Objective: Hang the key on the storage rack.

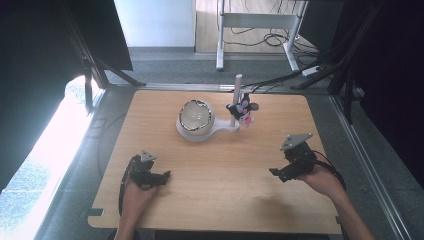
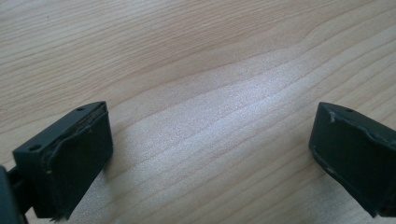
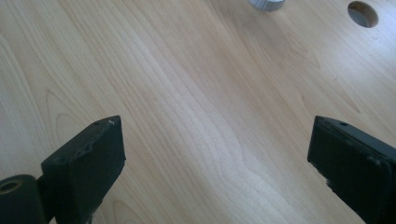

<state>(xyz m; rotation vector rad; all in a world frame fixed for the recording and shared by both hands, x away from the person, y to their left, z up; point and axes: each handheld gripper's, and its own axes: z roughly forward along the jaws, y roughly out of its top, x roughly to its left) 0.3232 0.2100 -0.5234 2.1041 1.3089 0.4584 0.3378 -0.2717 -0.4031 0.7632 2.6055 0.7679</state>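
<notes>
I have both grippers low over the wooden table [image 1: 215,170], one near each front corner and well apart from each other. My left gripper [image 1: 162,176] sits at the near left, held by the left hand [image 1: 134,192], with its jaws pointing toward the middle of the table; in the left gripper view the gripper [image 2: 210,154] has its two black jaws spread wide with nothing but bare wood grain between them. My right gripper [image 1: 276,173] is at the near right in the right hand [image 1: 322,176], its grey three-cornered plate [image 1: 296,141] on top and its jaws pointing left across the table; in the right gripper view the gripper [image 3: 215,158] is likewise spread wide and holding nothing, with only table surface in the gap. Toward the far middle of the table stands a white stand [image 1: 220,129] with a round shiny bowl [image 1: 195,115] on its wider end and a thin upright post [image 1: 236,97] at its other end. A small black, white and pink object [image 1: 243,110] hangs on that post; I cannot tell what it is. Both grippers are well short of the stand and touch nothing on it. In the right gripper view I see a round hole [image 3: 363,13] in the tabletop near the top edge, and a grey round piece [image 3: 266,4] just beside it, cut off by the frame.
</notes>
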